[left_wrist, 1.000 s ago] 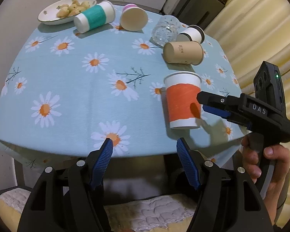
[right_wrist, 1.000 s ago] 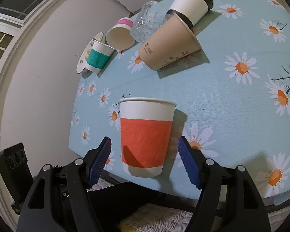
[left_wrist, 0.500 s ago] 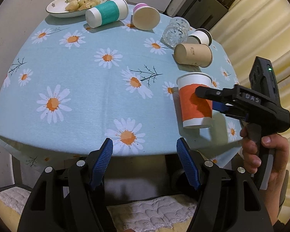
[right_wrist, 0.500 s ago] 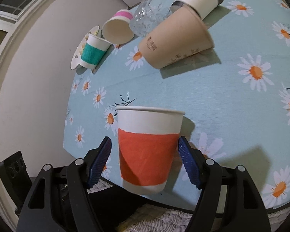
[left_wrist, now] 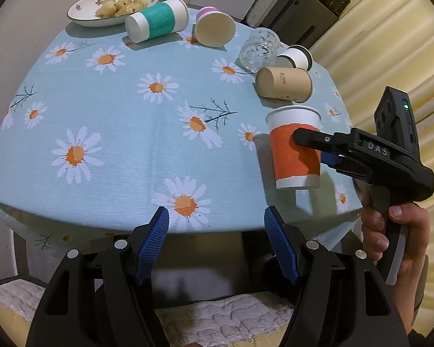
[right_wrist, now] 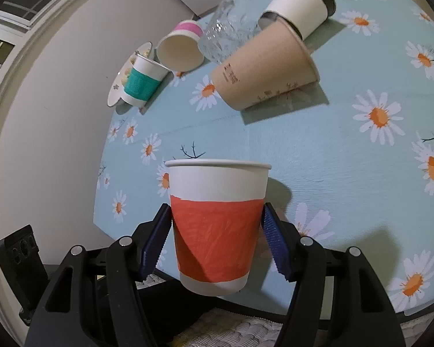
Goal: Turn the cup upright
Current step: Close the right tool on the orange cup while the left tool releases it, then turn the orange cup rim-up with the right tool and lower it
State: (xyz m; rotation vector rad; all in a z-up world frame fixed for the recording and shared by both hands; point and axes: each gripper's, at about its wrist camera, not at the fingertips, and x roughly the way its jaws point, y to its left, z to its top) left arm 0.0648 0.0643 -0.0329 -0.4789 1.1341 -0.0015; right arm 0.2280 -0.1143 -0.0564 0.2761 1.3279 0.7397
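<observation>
Right claw [right_wrist: 215,240] straddles the upright orange cup [right_wrist: 217,225] near the table's [left_wrist: 115,133] front-right edge, pads barely apart; release squarely. Left claw [left_wrist: 217,245] wide, idle.

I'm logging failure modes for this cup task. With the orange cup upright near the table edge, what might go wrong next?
The orange cup stands close to the table edge; a sideways nudge from the right gripper while letting go might tip it off. The brown cup lies just behind, so pushing forward may knock it rolling.
</observation>
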